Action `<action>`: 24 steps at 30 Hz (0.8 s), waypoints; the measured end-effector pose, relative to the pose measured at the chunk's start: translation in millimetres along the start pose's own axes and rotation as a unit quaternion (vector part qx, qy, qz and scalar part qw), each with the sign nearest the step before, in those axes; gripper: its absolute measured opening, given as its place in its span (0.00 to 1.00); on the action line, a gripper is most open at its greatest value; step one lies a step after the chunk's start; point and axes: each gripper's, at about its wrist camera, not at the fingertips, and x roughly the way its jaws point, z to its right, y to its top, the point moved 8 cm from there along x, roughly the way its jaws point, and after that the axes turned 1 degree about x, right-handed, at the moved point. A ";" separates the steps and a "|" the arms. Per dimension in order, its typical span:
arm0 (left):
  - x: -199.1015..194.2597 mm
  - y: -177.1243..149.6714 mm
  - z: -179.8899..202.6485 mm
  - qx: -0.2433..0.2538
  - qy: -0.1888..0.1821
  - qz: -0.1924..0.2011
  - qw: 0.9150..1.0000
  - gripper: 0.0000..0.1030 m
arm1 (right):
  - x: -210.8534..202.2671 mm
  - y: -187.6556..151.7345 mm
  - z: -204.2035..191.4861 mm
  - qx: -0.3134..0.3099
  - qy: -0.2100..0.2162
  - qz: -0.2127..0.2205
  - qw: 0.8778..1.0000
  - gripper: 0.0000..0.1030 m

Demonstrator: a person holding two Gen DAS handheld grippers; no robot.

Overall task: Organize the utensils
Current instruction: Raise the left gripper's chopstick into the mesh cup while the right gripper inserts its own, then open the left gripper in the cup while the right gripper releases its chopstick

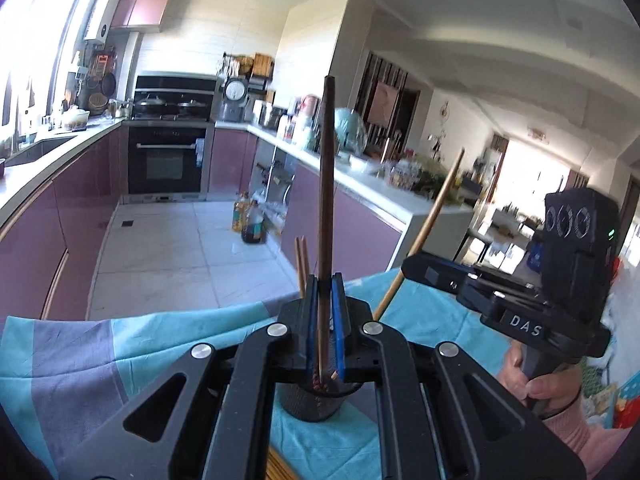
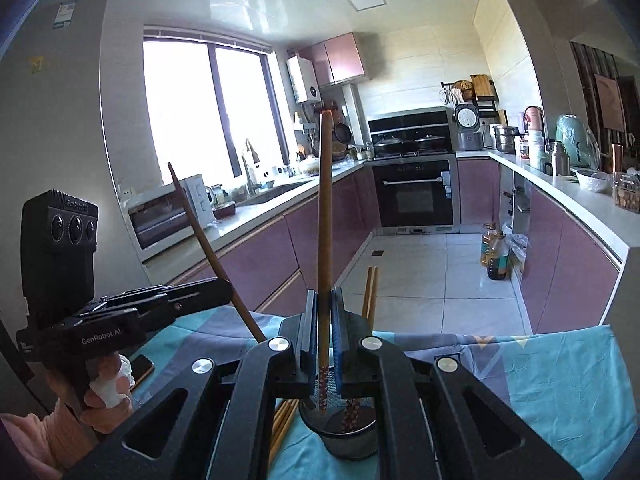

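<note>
Black gripper frames fill the bottom of both wrist views. Between the blue pads of the left gripper (image 1: 325, 280) stands one dark brown chopstick (image 1: 327, 184), clamped and nearly upright, its top high above the jaws and its lower end just over a black mesh cup (image 1: 316, 404). The right gripper (image 2: 325, 294) clamps a lighter brown chopstick (image 2: 325, 216) in the same way, its patterned lower end hanging at the mouth of the cup (image 2: 350, 440). Both pairs of fingers are closed tight on their sticks.

The cup stands on a table under a teal and grey cloth (image 1: 80, 356). Inside it lean two pale chopsticks (image 2: 371, 292), and at least one patterned end shows at the bottom. More pale chopsticks (image 2: 282, 420) lie flat on the cloth just beside the cup, not yet sorted. A phone (image 2: 140, 366) rests on the cloth near the left hand (image 2: 106, 394), which also grips a crumpled tissue.

The step in hand looks like loading chopsticks into the cup, one per gripper. Next, each stick should be lowered inside the rim and the pads opened, one gripper at a time so the two sticks do not cross and tip the light cup.
</note>
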 end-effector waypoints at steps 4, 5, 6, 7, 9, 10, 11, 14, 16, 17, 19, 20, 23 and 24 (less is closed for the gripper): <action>19.2 -17.1 -0.7 0.012 0.011 -0.035 0.999 0.07 | 15.5 -15.6 3.5 -0.004 -0.005 -0.032 0.999 0.05; 23.2 -19.6 -1.0 0.012 0.011 -0.041 0.999 0.07 | 20.1 -20.8 4.9 -0.005 -0.004 -0.044 0.999 0.05; 26.7 -24.4 -0.5 0.012 0.009 -0.051 0.999 0.07 | 24.6 -25.8 6.3 -0.005 -0.004 -0.055 0.998 0.05; 28.8 -29.6 1.2 0.014 0.009 -0.061 0.998 0.07 | 27.0 -28.5 5.8 -0.005 -0.006 -0.060 0.998 0.05; 35.7 -37.8 0.7 0.018 0.011 -0.077 0.997 0.07 | 33.8 -36.3 7.8 -0.004 -0.007 -0.077 0.997 0.05; 39.6 -41.5 0.7 0.021 0.012 -0.084 0.996 0.07 | 35.9 -38.2 8.9 -0.004 -0.009 -0.082 0.997 0.05; 43.0 -45.1 -1.0 0.023 0.013 -0.090 0.996 0.07 | 39.2 -41.0 10.6 -0.003 -0.010 -0.089 0.996 0.05; 52.4 -54.2 -5.2 0.028 0.009 -0.107 0.994 0.07 | 45.5 -47.7 13.6 0.000 -0.014 -0.107 0.994 0.05; 58.6 -58.2 -6.1 0.029 0.009 -0.120 0.992 0.07 | 49.6 -50.9 16.6 0.003 -0.017 -0.116 0.993 0.06; 61.0 -59.0 -8.4 0.030 0.011 -0.121 0.992 0.07 | 51.7 -52.4 17.9 0.004 -0.019 -0.120 0.993 0.06; 64.5 -57.6 -7.8 0.026 0.008 -0.124 0.992 0.07 | 55.3 -53.3 20.9 0.006 -0.023 -0.125 0.992 0.06; 66.8 -57.4 -9.8 0.024 0.008 -0.126 0.992 0.07 | 57.0 -53.2 22.7 0.009 -0.025 -0.126 0.992 0.06; 76.8 -53.6 -12.4 0.020 0.013 -0.130 0.991 0.07 | 61.1 -52.8 25.4 0.016 -0.028 -0.127 0.991 0.06; 80.6 -52.3 -13.1 0.018 0.012 -0.131 0.991 0.07 | 63.3 -53.5 26.4 0.019 -0.030 -0.128 0.991 0.06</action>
